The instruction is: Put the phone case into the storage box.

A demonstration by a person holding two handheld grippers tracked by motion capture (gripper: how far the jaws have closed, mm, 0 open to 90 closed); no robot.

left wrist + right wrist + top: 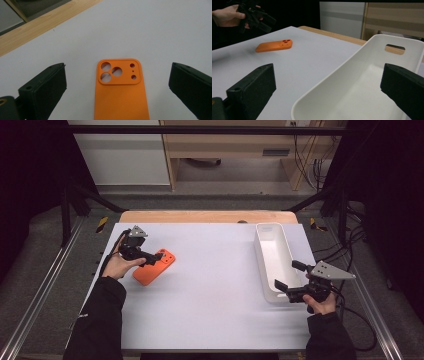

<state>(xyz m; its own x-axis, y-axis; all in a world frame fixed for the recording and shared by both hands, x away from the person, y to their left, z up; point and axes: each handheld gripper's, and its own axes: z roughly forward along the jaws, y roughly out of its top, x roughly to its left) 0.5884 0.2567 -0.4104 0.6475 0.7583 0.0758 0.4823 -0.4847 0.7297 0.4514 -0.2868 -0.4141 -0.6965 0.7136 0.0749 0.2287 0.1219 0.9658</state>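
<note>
White sheeting covers the surface [210, 285], with a strip of bare wood along its far edge. On the right stands a long white bin [272, 257] with a handle slot, nothing inside it. The right gripper [286, 276] has its jaws spread across the bin's near end. On the left lies an orange phone case [154, 266], flat, camera cutouts up, under the left gripper [152, 259], jaws spread wide.

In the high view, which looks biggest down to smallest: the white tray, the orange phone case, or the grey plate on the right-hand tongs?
1. White tray, clearly the largest.
2. Orange phone case and grey plate look about alike; the plate sits higher, nearer the camera, so I would not rank them.
</note>
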